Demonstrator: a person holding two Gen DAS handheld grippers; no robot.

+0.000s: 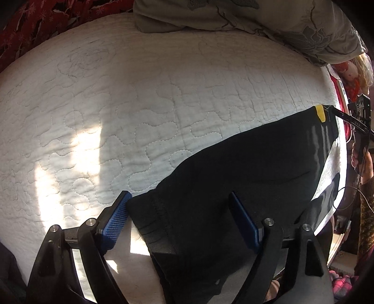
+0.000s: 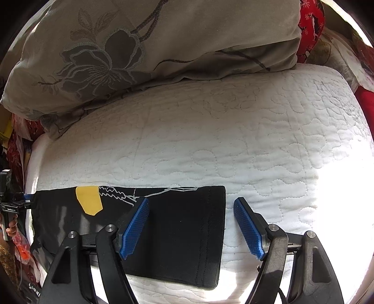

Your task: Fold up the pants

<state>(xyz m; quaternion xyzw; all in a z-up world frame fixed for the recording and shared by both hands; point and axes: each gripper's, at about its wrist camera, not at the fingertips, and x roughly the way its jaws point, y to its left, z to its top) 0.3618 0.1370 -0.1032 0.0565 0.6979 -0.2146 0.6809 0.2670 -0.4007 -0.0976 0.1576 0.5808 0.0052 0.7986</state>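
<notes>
left wrist view: the left gripper [image 1: 180, 211] points down at a white quilted bedspread [image 1: 145, 98], its blue ribbed pads spread wide and pinching nothing. the black fabric pants [image 1: 245, 168] lie flat on the bedspread from about 6 o'clock out toward 3 o'clock; their stitched hem edge sits between the two pads, with the pad [image 1: 116, 222] at 7 o'clock over bare quilt just beside that edge and the other pad over the cloth. a yellow patch [image 1: 319, 112] marks the far corner of the pants at 3 o'clock, where the other gripper's black frame shows beside it. a grey pillow with an embroidered flower [image 1: 257, 18] lies at 12 to 1 o'clock.

right wrist view: the right gripper [image 2: 190, 225] also stands wide and holds nothing. one pad is over the pants [image 2: 182, 224], the other over the bedspread [image 2: 233, 131] just past the hem at 5 o'clock. whether either pad touches the cloth i cannot tell. the yellow patch [image 2: 89, 199] lies at 8 o'clock.
</notes>
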